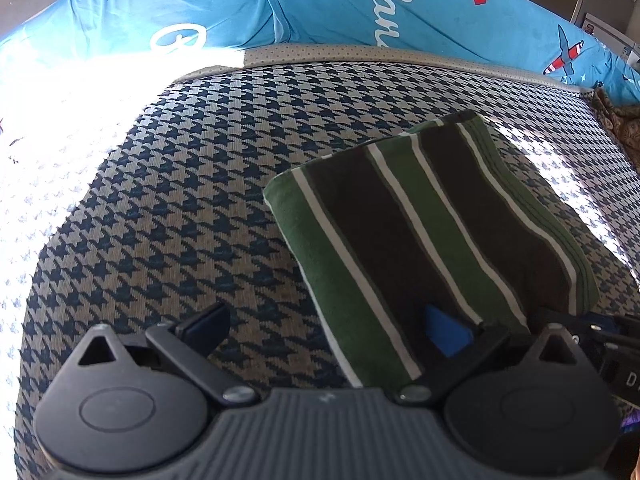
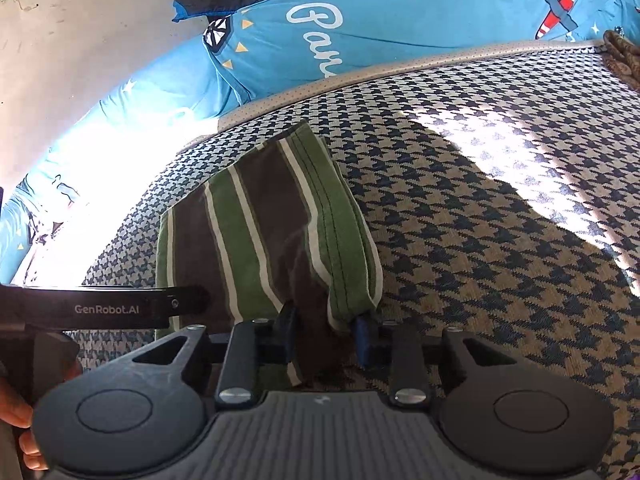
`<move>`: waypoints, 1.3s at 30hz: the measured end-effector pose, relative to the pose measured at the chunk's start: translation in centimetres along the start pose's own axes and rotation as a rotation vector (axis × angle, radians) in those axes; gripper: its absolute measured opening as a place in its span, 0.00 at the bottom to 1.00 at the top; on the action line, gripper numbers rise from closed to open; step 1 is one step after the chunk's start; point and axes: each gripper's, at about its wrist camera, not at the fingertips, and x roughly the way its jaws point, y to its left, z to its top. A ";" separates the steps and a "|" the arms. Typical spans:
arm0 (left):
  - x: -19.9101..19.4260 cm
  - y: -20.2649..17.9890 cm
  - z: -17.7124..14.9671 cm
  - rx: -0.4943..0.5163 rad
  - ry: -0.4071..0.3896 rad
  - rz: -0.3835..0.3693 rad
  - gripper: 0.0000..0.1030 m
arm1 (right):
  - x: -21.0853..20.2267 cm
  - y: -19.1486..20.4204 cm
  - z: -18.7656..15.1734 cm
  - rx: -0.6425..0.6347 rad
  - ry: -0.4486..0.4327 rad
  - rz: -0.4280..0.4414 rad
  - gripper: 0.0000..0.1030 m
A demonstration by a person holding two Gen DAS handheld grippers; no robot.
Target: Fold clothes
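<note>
Nearest you, your right gripper (image 2: 326,334) has its fingers drawn in on the near corner of the folded striped garment (image 2: 264,236), with a bunch of brown and green cloth pinched between the pads. Your left gripper (image 1: 328,332) is spread wide: one finger lies bare over the houndstooth bed cover (image 1: 168,184), the other sits at the garment's near edge, its blue pad (image 1: 446,334) showing against the cloth, and nothing is pinched (the jaws are far too wide for that).

The garment lies on the cover as a thick, layered rectangle, so the fold looks close to finished. To do this step well, keep the right pinch low and level so the layers stay stacked, then lay the corner flat before you let go; lifting high would likely pull the stack open. Use the left gripper to press or steady the near edge.

Farther back, a blue printed quilt (image 2: 360,28) runs along the bed's far side. No basket or other container is in view.
</note>
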 end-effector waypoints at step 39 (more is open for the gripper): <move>-1.2 2.6 0.5 -0.159 -0.054 -0.087 1.00 | -3.0 -5.3 1.2 0.272 -0.076 -0.076 0.36</move>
